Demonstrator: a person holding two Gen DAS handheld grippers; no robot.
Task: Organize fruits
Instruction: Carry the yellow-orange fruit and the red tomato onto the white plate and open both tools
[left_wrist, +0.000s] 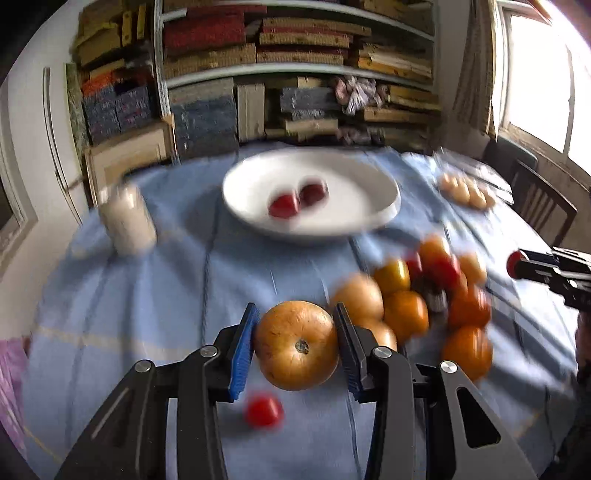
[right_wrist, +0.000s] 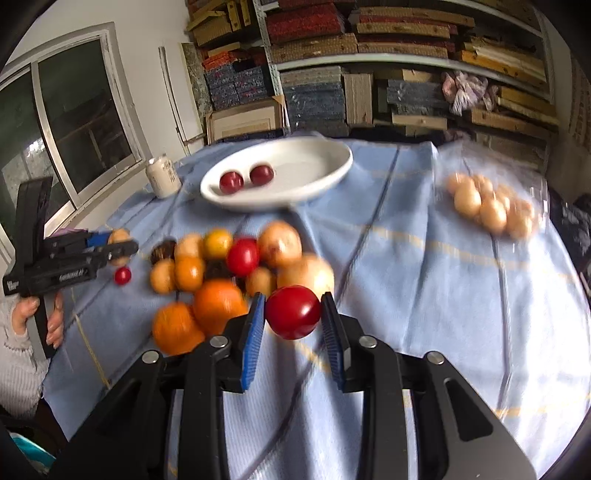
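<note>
Above the blue tablecloth (right_wrist: 406, 229), the left gripper (left_wrist: 297, 345) clamps an orange (left_wrist: 295, 345) and the right gripper (right_wrist: 293, 314) pinches a red tomato (right_wrist: 293, 312), near the fruit pile (right_wrist: 229, 266); farther off, the white plate (right_wrist: 314, 177) holds two tomatoes (right_wrist: 245, 178).

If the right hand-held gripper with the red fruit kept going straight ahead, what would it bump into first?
Probably the white plate: the right hand-held gripper, shut on the red fruit, points across bare blue cloth toward it. Depth is hard to judge.

Left claw (left_wrist: 295, 341), right claw (right_wrist: 293, 313) both clamped, seemingly angled downward
</note>
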